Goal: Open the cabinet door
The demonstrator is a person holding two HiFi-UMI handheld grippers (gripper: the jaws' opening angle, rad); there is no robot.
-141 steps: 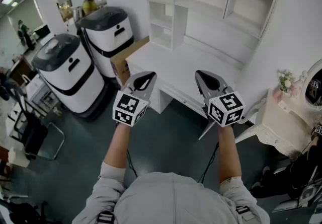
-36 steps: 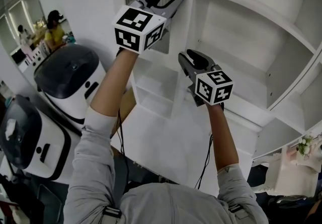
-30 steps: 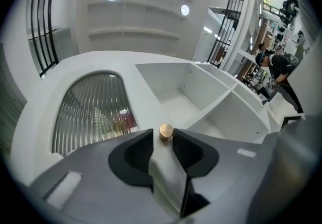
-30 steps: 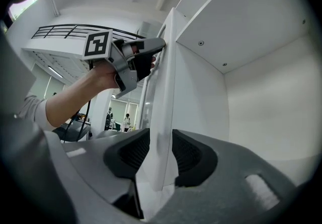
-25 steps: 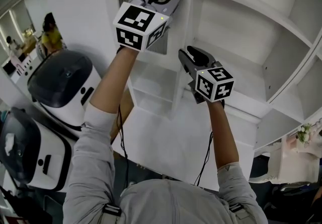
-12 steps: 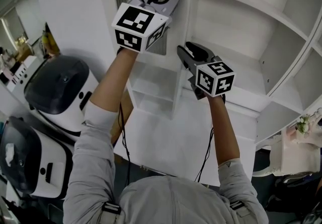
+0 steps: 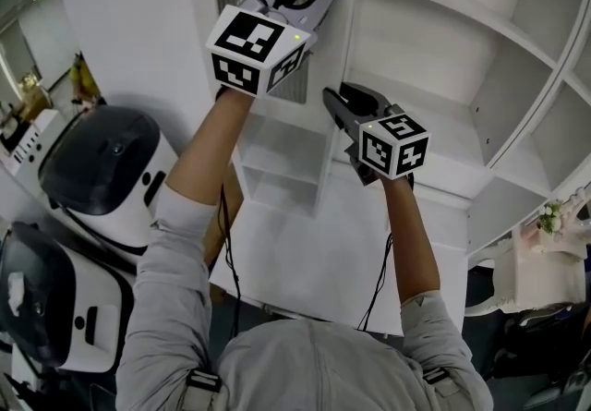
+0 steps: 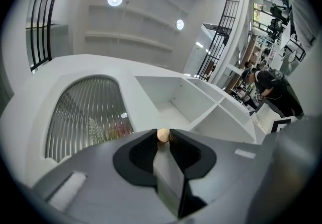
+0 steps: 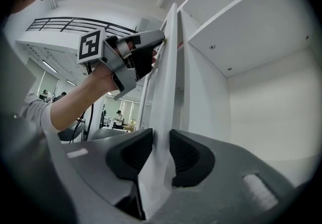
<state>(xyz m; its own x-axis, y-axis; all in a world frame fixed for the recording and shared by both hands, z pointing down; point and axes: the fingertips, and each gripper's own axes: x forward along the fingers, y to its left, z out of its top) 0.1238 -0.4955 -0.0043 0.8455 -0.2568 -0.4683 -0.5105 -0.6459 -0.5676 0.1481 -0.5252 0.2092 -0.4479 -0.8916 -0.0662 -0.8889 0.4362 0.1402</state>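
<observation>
1. The left gripper (image 8: 162,141) is raised and tilted upward. Its jaws have just drawn in and now pinch the small round tan knob (image 8: 162,134) between their tips.
2. The knob sits on the cabinet door (image 8: 135,94), a white frame round an arched ribbed-glass pane (image 8: 88,120). The door is at the upper left of the shelf unit, above the desk.
3. The door looks like a stiff painted panel that should swing lightly on its hinges. Its paint is smooth and the knob is small and round, so the pads could slip off under a sideways tug. A straight pull is safer. The glass is the fragile part and no place to press. The knob and the edge beside it are the best holds, being farthest from the hinges.
4. The right gripper (image 9: 161,135) is lower and level. Its jaws have just been closing, and the door's free edge (image 9: 168,67) stands between them with a pad against each face.
5. A thin gap seems to separate that edge from the cabinet side, so the door may already be ajar. The wide-angle bend makes this uncertain.
6. Open shelves (image 7: 443,58) lie to the right, well apart from both grippers.
</observation>
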